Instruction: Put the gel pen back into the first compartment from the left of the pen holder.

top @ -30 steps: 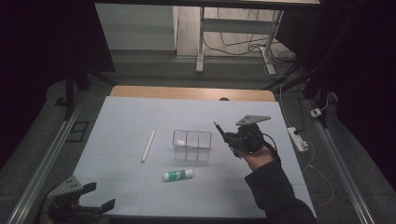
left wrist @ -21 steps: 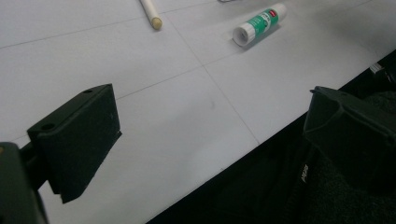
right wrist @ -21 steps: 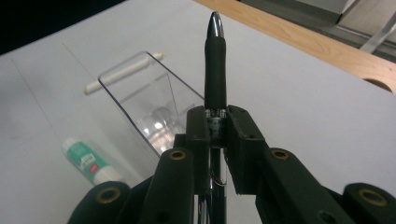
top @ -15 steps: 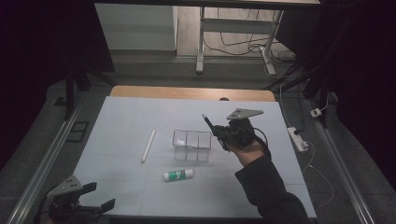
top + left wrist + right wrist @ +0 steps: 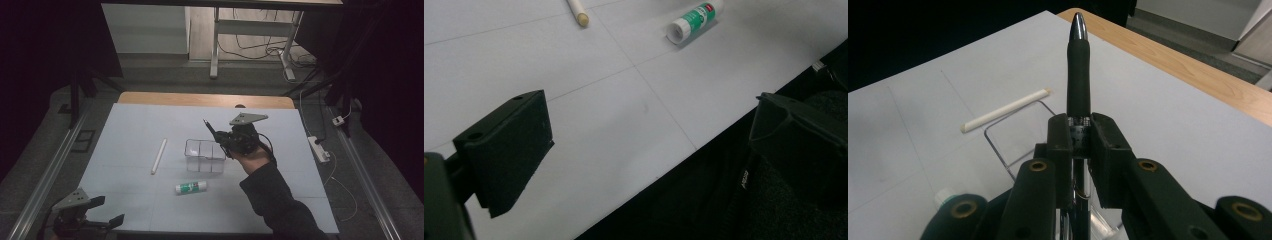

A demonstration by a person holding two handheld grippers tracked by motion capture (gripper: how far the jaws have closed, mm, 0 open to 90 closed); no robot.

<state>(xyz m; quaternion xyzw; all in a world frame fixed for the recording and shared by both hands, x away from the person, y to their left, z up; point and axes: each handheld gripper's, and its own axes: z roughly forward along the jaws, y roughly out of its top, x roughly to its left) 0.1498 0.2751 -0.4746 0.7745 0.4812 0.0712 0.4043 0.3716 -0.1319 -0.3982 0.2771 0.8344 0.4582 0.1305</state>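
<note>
High view: right gripper carries a black pen with silver tip above the clear plastic 2-compartment box on the pale table.

Left gripper view: wide-open left gripper idles at the table's near edge, holding nothing.

Right gripper view: jaws clamp the pen, tip forward. Transport looks underway; next likely calls for lowering the pen into a compartment.

I see a white stick and a green-and-white glue stick lying apart on the pale table, with a power strip on the floor beyond.
</note>
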